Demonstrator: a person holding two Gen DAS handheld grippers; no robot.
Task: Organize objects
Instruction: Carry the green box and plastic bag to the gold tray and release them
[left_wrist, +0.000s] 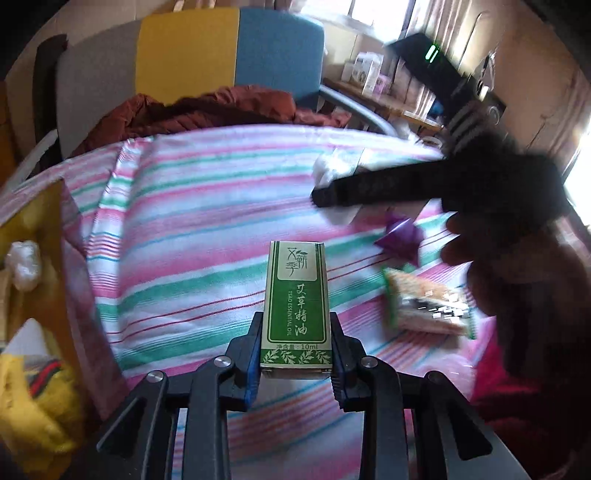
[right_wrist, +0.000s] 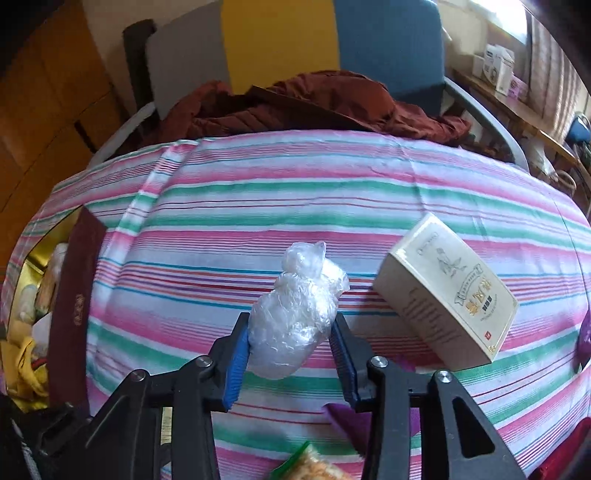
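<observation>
Your left gripper (left_wrist: 295, 354) clamps the green box (left_wrist: 295, 302) at lower centre; your right gripper (right_wrist: 291, 347) seemingly pinches the plastic-wrapped bundle (right_wrist: 295, 310).

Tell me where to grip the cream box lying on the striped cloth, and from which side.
Take the cream box across its two long side faces, near the middle, coming down from above. It lies flat and skewed on the cloth with its broad printed face up, so turn the hand-held gripper to match that slant.
</observation>
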